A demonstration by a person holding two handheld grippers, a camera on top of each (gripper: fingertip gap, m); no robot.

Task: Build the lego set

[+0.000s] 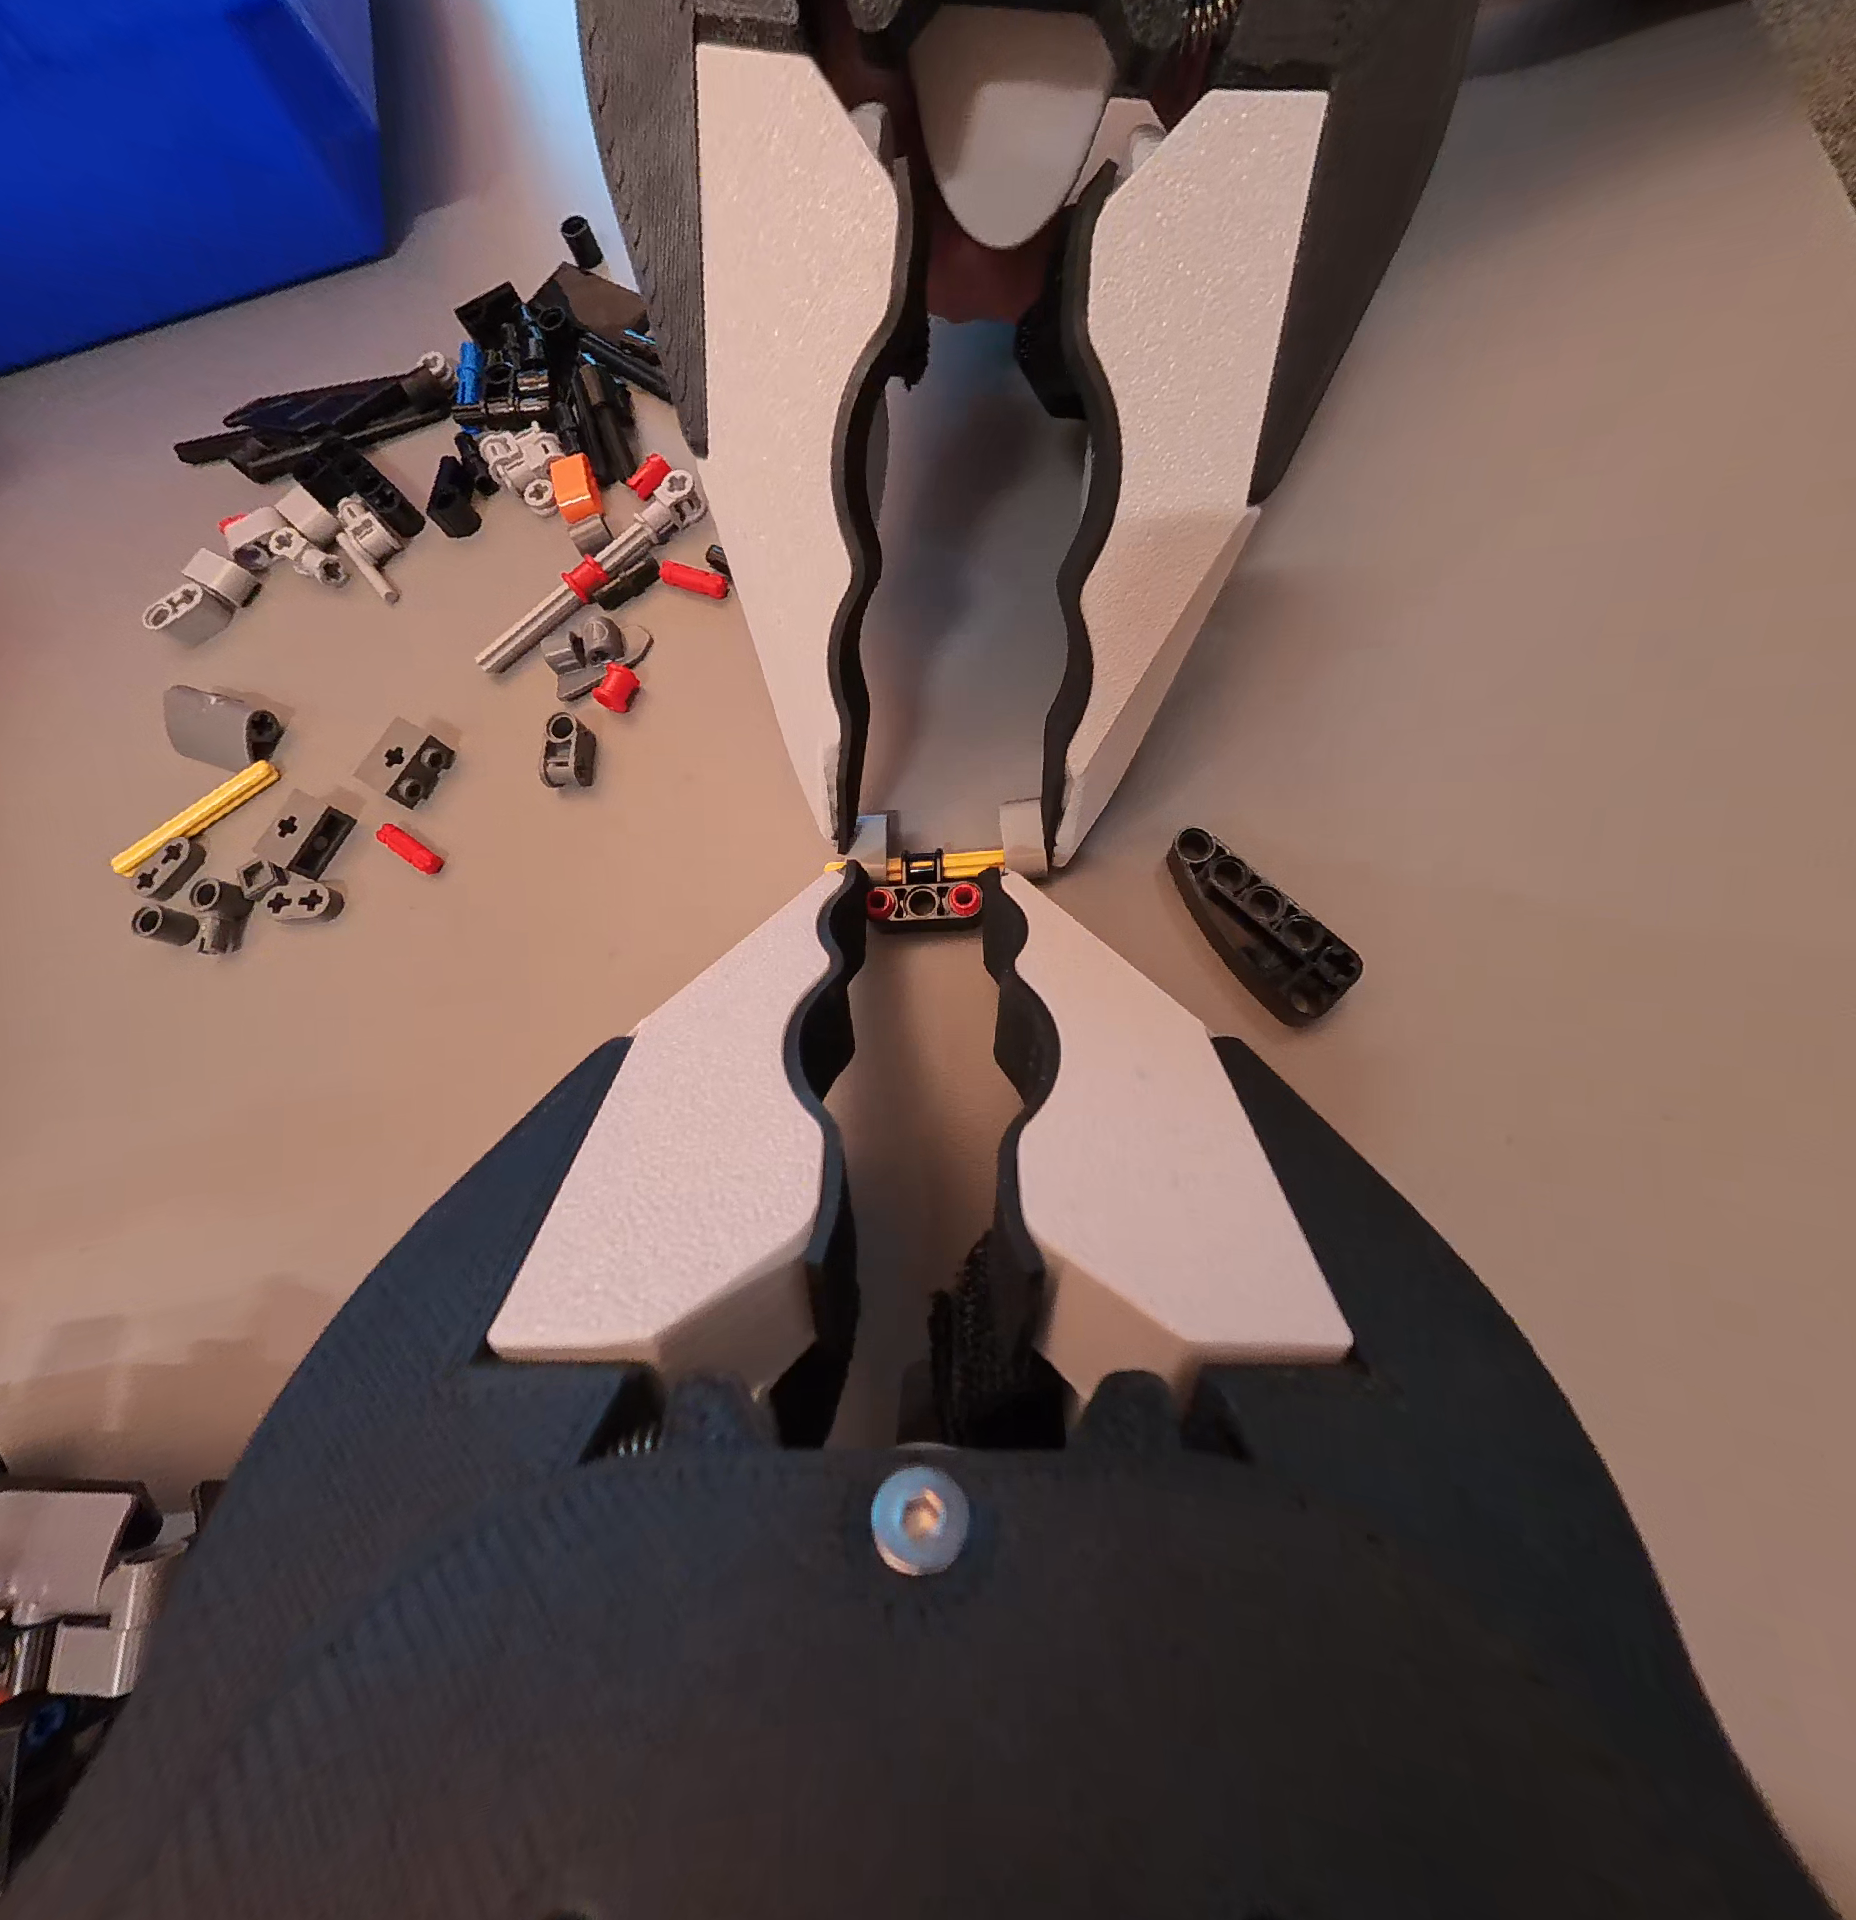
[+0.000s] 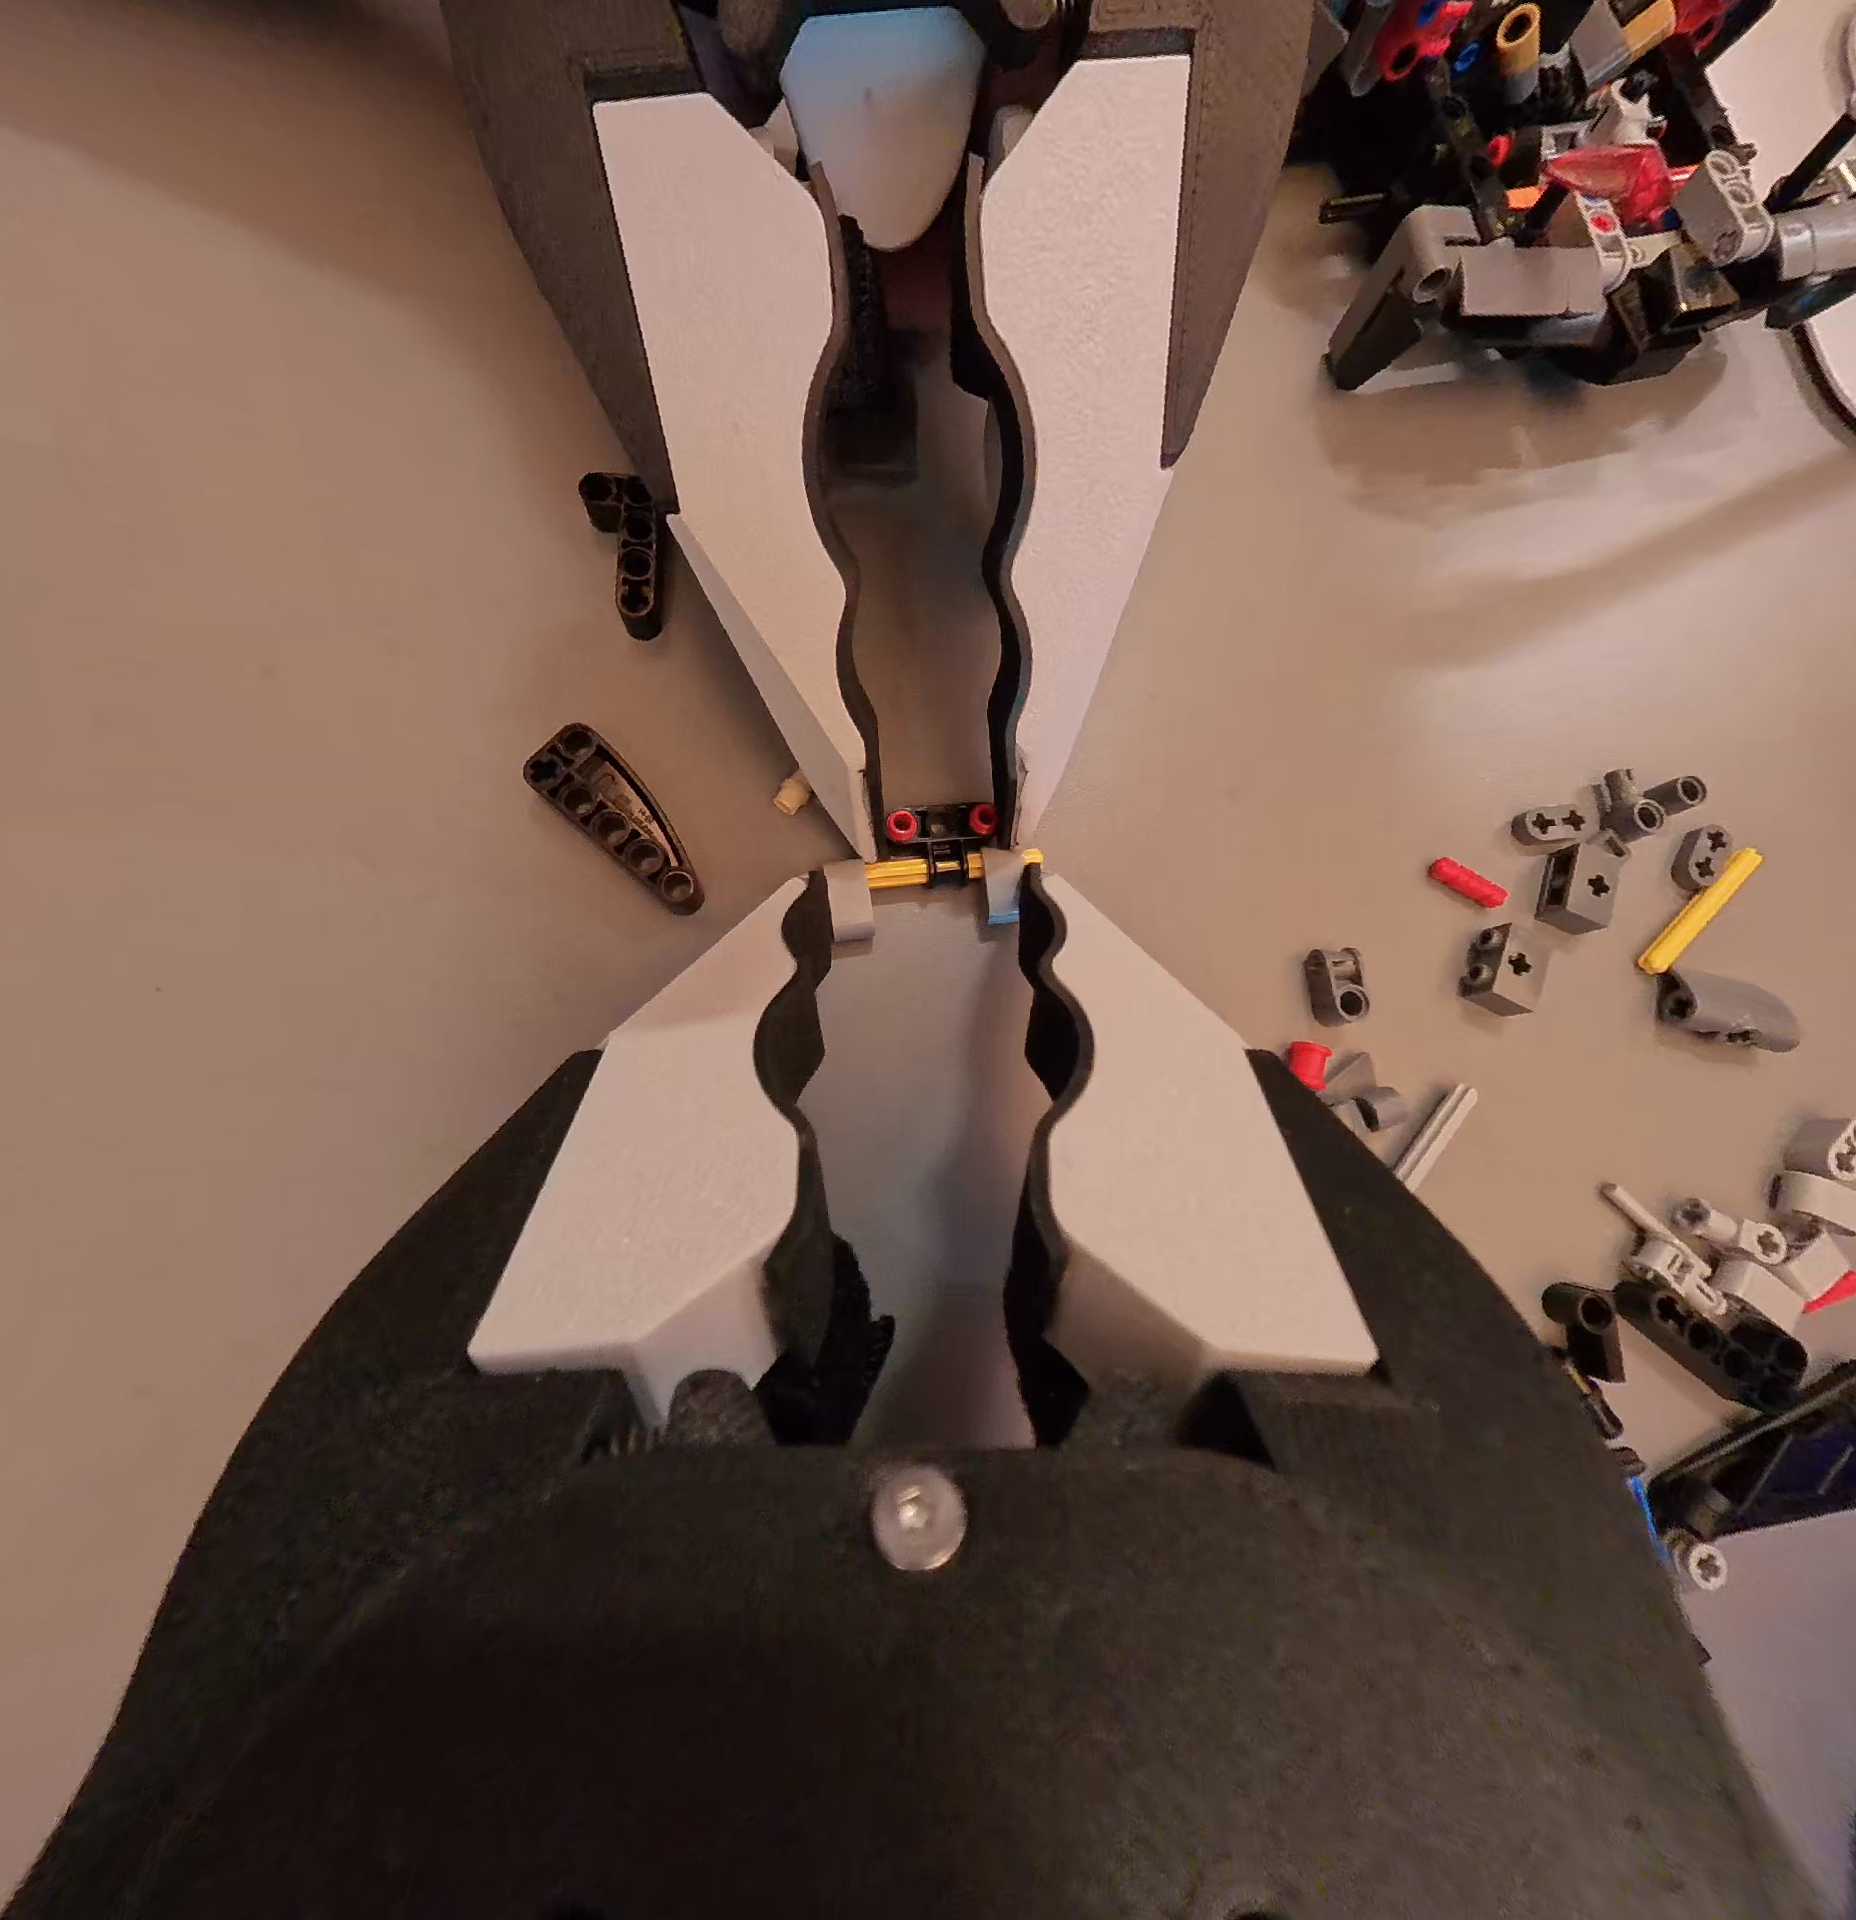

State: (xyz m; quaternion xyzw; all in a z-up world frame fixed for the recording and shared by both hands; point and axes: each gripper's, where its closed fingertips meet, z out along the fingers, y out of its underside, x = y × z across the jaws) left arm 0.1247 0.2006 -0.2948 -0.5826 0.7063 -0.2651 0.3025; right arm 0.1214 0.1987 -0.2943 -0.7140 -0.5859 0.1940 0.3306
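Left tool (image 1: pixel 924 909) pinching black beam (image 1: pixel 922 902); right tool (image 2: pixel 934 883) pinching yellow axle (image 2: pixel 903 871), tip-to-tip.

Your left claw (image 1: pixel 924 909) has a broad matte black 3D-printed body with fine layer lines, one silver hex-socket screw (image 1: pixel 920 1520) at its centre, and two pale grey wedge-shaped fingers (image 1: pixel 695 1143) lined with wavy black rubber pads (image 1: pixel 830 1039). Your right claw (image 2: pixel 929 883) is built the same, though its black body looks grainier, with its own silver screw (image 2: pixel 918 1519). On both you can see a strip of black hook-and-loop tape (image 2: pixel 830 1340) between the finger roots.
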